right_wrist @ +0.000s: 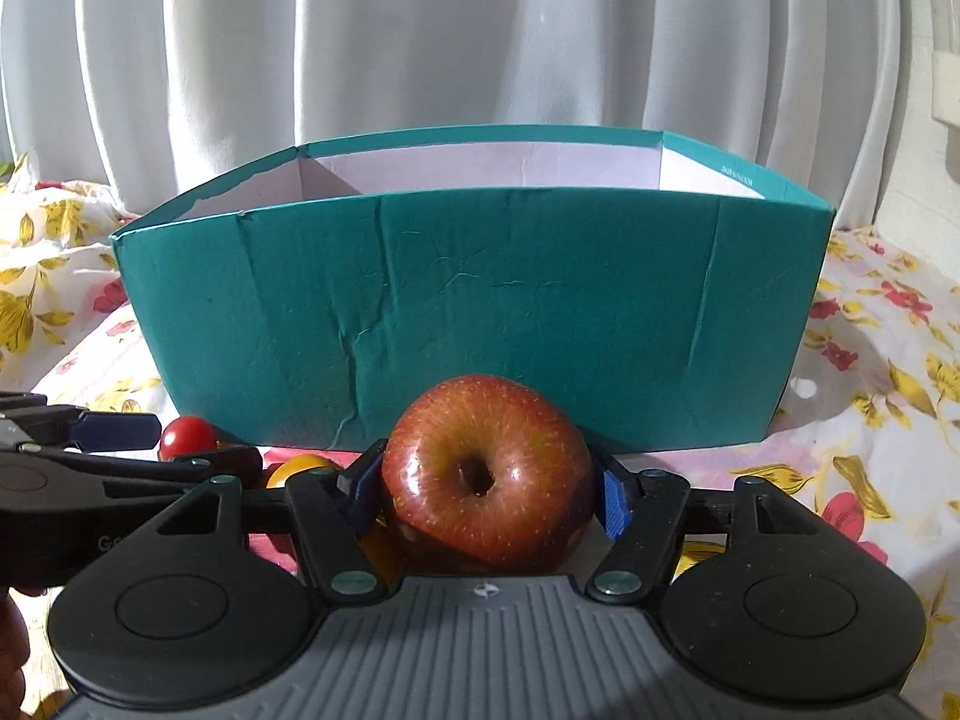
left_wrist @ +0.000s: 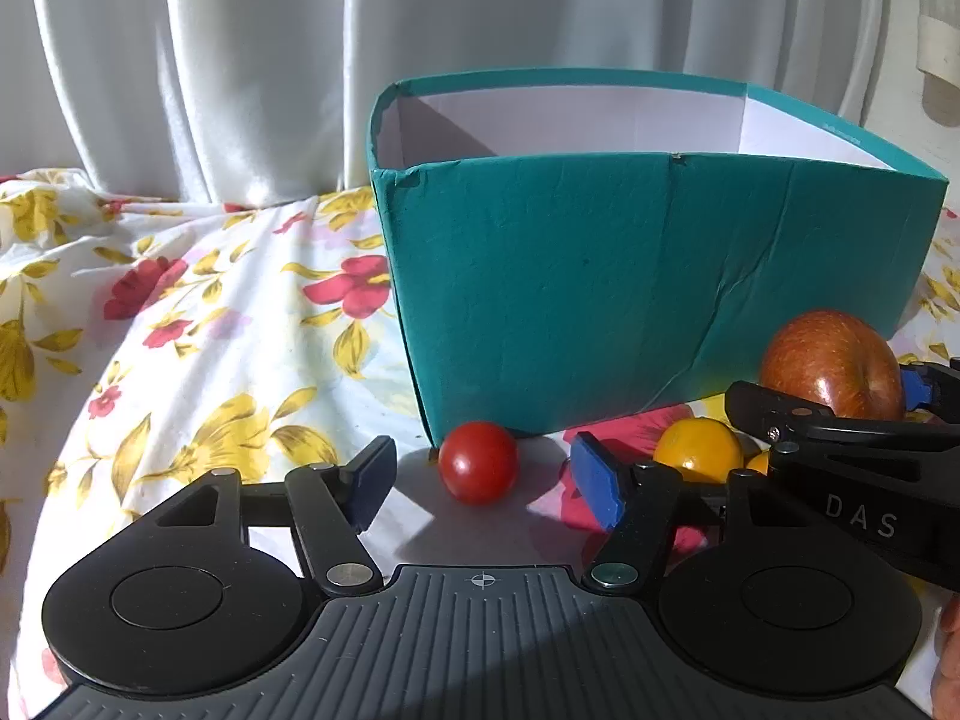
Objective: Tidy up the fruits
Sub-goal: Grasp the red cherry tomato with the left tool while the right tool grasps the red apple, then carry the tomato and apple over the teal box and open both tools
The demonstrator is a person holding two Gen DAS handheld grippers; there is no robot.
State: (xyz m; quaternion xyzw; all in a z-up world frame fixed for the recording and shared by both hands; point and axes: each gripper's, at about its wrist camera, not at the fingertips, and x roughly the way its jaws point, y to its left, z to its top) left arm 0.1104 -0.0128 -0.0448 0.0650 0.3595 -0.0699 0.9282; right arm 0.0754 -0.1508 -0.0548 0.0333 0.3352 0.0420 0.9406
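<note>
Teal box (right_wrist: pixel 468 312) stands open-topped on the flowered cloth (left_wrist: pixel 198 312) before pale curtains (right_wrist: pixel 420 36). Right gripper (right_wrist: pixel 489 489) is clamped on the red apple (right_wrist: pixel 487 474) just before its front wall. Left gripper (left_wrist: pixel 483 489) stands apart, the small red tomato (left_wrist: pixel 478 462) lying free between its pads beside a yellow tomato (left_wrist: pixel 698 450).

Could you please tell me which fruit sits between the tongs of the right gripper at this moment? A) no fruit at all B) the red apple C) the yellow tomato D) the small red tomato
B: in the right wrist view the red apple fills the gap of the right gripper, its blue pads against the apple's sides.
</note>
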